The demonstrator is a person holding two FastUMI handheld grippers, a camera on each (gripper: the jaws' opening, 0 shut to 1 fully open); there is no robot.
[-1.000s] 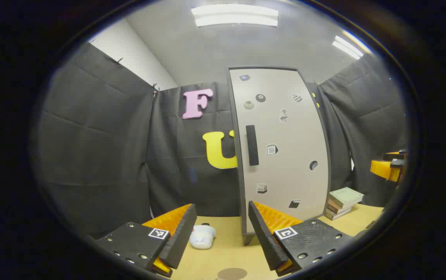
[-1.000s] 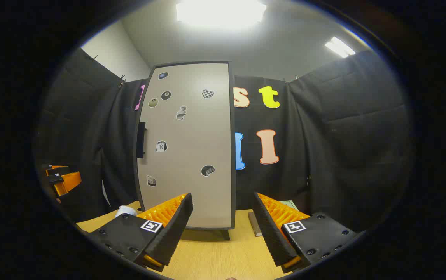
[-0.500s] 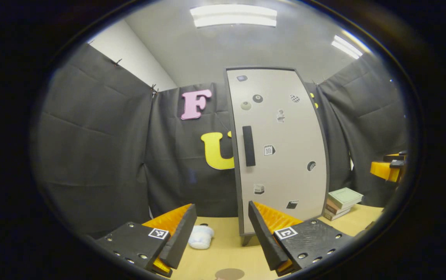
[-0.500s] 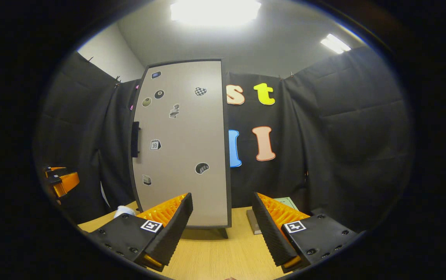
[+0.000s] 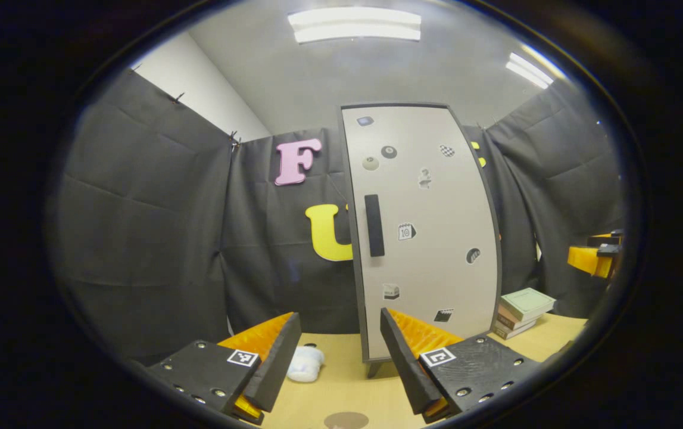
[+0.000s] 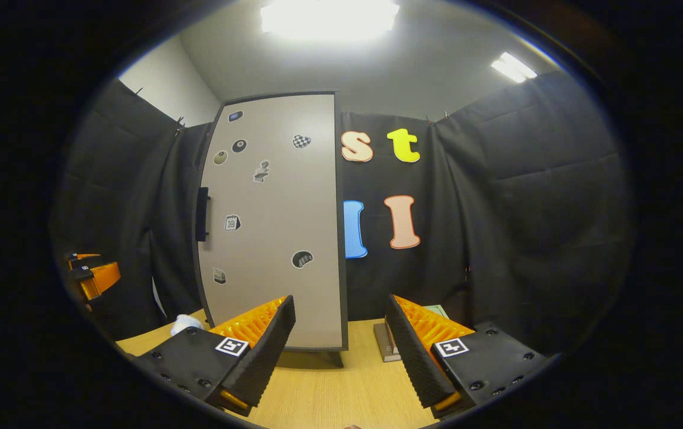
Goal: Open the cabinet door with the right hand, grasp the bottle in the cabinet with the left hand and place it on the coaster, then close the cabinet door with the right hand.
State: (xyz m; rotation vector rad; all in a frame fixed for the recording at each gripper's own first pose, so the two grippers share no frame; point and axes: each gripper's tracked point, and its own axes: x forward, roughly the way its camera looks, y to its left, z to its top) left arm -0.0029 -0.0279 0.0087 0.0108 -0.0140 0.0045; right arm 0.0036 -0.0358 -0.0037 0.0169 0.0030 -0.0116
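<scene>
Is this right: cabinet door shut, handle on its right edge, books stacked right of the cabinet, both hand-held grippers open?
One slip: the handle is near the door's left edge, not the right, as the left gripper view shows. The rest holds: door shut, books stacked right of the cabinet, left hand-held gripper and right hand-held gripper both open.

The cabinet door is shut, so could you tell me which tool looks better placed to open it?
Probably the right tool: open, it faces the cabinet door, whose handle sits at its left edge.
</scene>
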